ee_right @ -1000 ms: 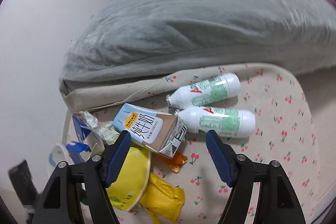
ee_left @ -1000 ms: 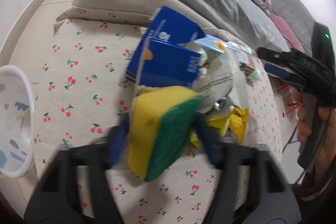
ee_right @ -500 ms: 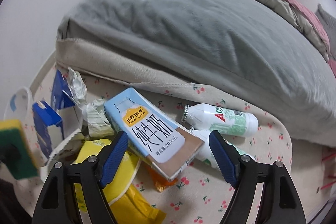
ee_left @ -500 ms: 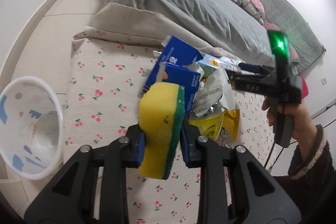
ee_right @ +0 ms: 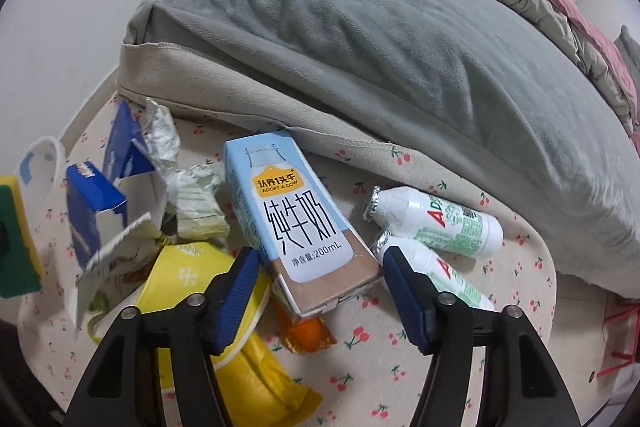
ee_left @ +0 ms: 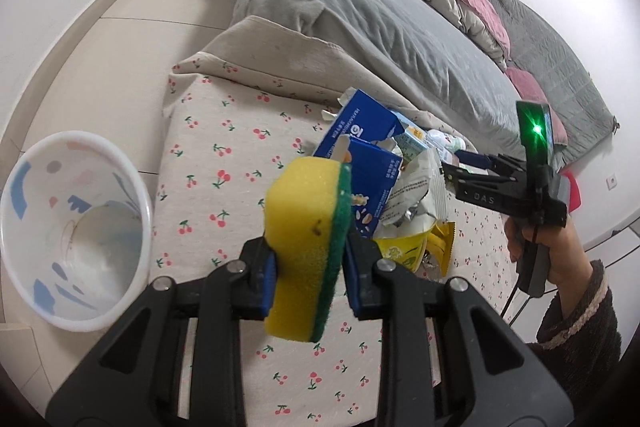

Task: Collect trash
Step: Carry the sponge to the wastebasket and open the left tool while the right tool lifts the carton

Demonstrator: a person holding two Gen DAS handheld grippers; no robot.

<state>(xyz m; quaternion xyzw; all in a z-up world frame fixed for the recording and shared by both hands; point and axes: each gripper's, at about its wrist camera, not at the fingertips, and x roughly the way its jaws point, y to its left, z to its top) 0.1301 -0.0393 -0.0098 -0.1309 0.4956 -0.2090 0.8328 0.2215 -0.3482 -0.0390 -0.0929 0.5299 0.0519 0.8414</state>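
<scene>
My left gripper point(ee_left: 310, 273) is shut on a yellow and green sponge point(ee_left: 306, 247), held above the cherry-print cloth point(ee_left: 224, 163). The sponge also shows at the left edge of the right wrist view point(ee_right: 14, 239). A white bin point(ee_left: 72, 247) with blue marks stands to its left, beside the table. My right gripper point(ee_right: 320, 291) is open, its fingers on either side of the near end of a light blue milk carton point(ee_right: 288, 215). The right gripper also shows in the left wrist view point(ee_left: 468, 167). Two white bottles point(ee_right: 436, 223) lie right of the carton.
A pile of trash lies on the cloth: torn blue boxes point(ee_right: 104, 195), crumpled wrappers point(ee_right: 192, 195), yellow packets point(ee_right: 204, 279) and an orange wrapper point(ee_right: 304, 335). A bed with a grey blanket point(ee_right: 360, 39) borders the table behind.
My left gripper has lifted the sponge up and back from the pile, bringing the bin more into view. My right gripper has closed in on the milk carton, which now sits between its fingers.
</scene>
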